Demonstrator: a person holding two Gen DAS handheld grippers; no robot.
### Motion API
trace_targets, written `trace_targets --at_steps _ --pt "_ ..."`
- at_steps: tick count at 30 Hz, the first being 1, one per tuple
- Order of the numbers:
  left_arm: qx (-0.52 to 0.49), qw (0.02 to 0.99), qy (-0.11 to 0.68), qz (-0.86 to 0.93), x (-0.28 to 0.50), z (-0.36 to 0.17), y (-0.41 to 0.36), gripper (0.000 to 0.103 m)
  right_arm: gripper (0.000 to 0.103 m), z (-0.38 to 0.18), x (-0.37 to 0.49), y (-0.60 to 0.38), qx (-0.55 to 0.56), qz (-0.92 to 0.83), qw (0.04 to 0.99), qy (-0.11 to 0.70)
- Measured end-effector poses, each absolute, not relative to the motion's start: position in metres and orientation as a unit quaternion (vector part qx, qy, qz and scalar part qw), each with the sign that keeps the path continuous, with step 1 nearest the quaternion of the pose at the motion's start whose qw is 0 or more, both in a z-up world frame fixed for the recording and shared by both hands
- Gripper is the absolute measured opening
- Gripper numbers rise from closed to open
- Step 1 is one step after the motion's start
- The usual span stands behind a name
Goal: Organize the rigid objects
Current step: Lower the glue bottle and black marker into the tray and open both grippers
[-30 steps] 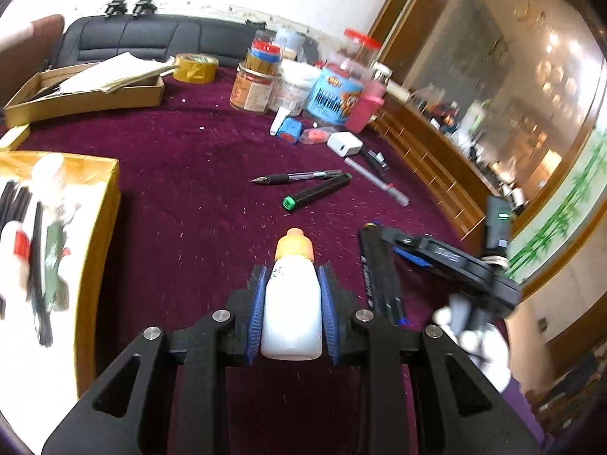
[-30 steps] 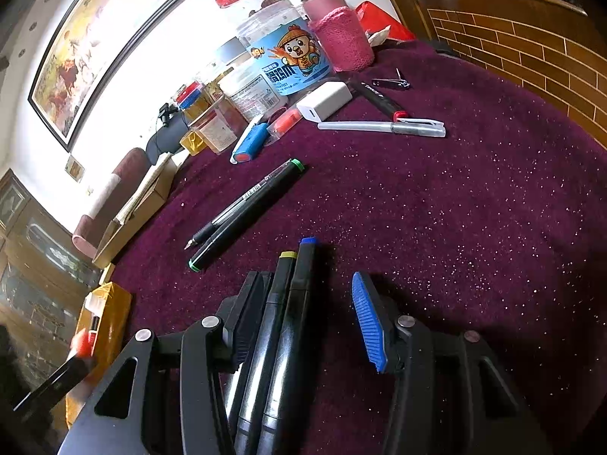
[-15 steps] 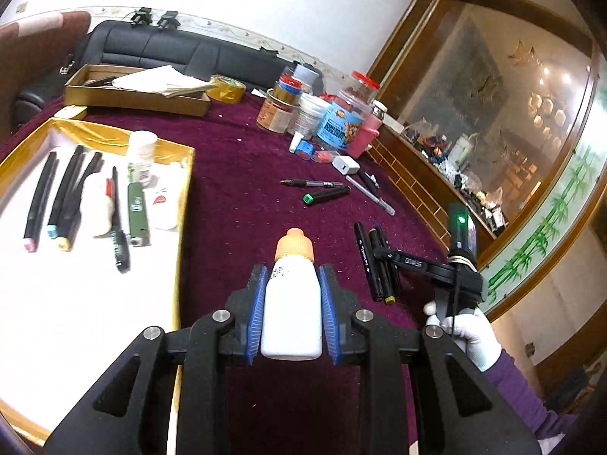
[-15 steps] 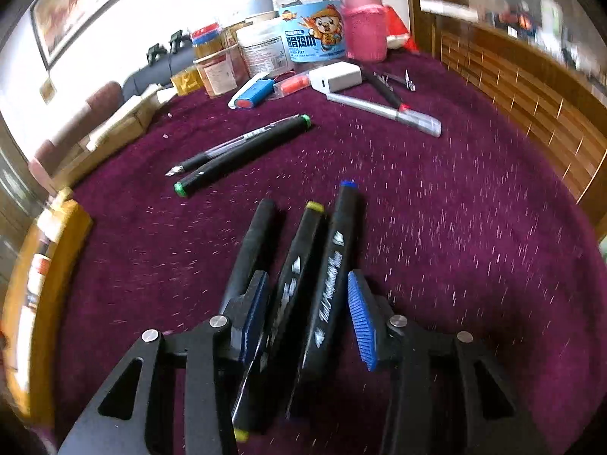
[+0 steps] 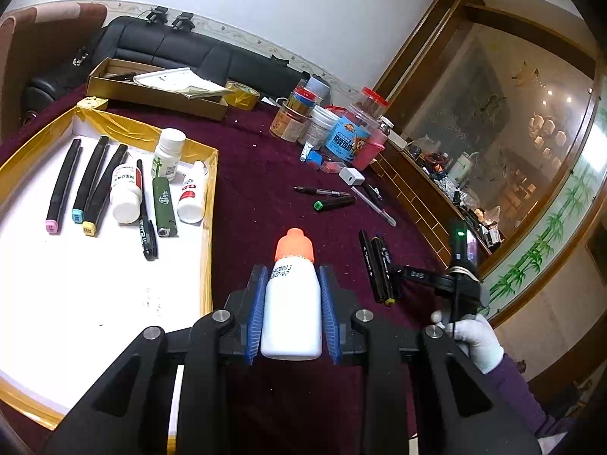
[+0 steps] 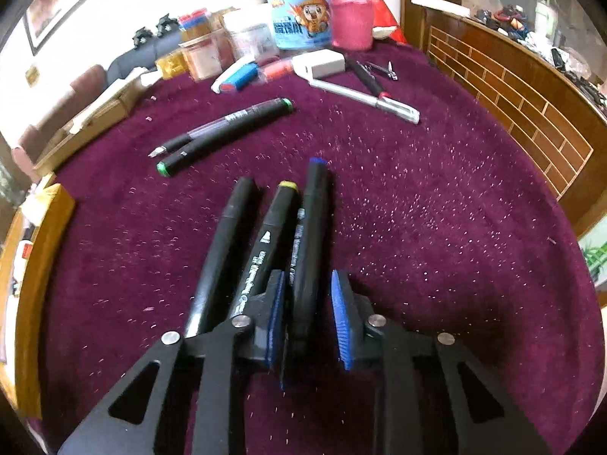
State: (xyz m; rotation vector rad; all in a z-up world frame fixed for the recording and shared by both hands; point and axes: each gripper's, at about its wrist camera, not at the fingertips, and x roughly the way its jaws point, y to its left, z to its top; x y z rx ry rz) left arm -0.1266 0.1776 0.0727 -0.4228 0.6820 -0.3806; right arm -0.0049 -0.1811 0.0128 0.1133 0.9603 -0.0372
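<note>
My left gripper point(image 5: 290, 280) is shut on a white bottle with an orange cap point(image 5: 292, 303), held above the purple cloth just right of the gold-rimmed white tray point(image 5: 210, 227). The tray holds several markers, bottles and a green lighter point(image 5: 164, 204). Three black markers lie side by side on the cloth. My right gripper point(image 6: 305, 284) straddles the blue-capped marker point(image 6: 313, 220), and its jaws are closing with both pads at the marker's sides. The yellow-capped marker point(image 6: 277, 220) and a plain black one point(image 6: 231, 235) lie just left of it.
A green-capped marker point(image 6: 227, 132) and a pen point(image 6: 197, 134) lie further out, with a white pen point(image 6: 364, 98), a white charger point(image 6: 322, 66) and a cluster of jars point(image 6: 299, 19) behind them. A cardboard box point(image 5: 151, 91) sits at the back. A gloved hand point(image 5: 474, 337) holds the right gripper.
The right jaws have narrowed from around two markers to the blue-capped one alone. The left gripper, bottle still held, has swung so that the whole tray comes into view.
</note>
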Motion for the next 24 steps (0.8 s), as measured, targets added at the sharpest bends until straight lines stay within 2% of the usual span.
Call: trace_targets --at_steps 2,4,6,13,18,24 --pt "-0.207 0.903 0.329 -0.181 -0.128 0.074 0.18 0.025 0.019 0.011 -0.002 -0.175 0.032 -0.031 0.889 0.456" --pt "-0.213 0.903 0.328 -0.178 -0.129 0.075 0.186 0.025 0.013 0.011 -0.002 -0.169 0.018 -0.032 0.893 0.449" --pt "-0.22 0.904 0.325 -0.17 -0.131 0.077 0.197 0.025 0.013 0.011 -0.003 -0.169 0.021 -0.029 0.892 0.45" --pt "-0.22 0.916 0.32 -0.104 -0.134 0.085 0.251 0.025 0.013 0.037 -0.026 -0.195 0.163 0.057 0.883 0.437" --pt "-0.201 0.911 0.356 -0.046 -0.113 0.076 0.287 0.025 0.013 0.062 -0.033 -0.173 0.204 0.143 0.872 0.421" --pt "-0.182 0.891 0.416 -0.009 -0.074 0.052 0.312 0.025 0.013 0.068 -0.026 -0.108 0.208 0.228 0.841 0.444"
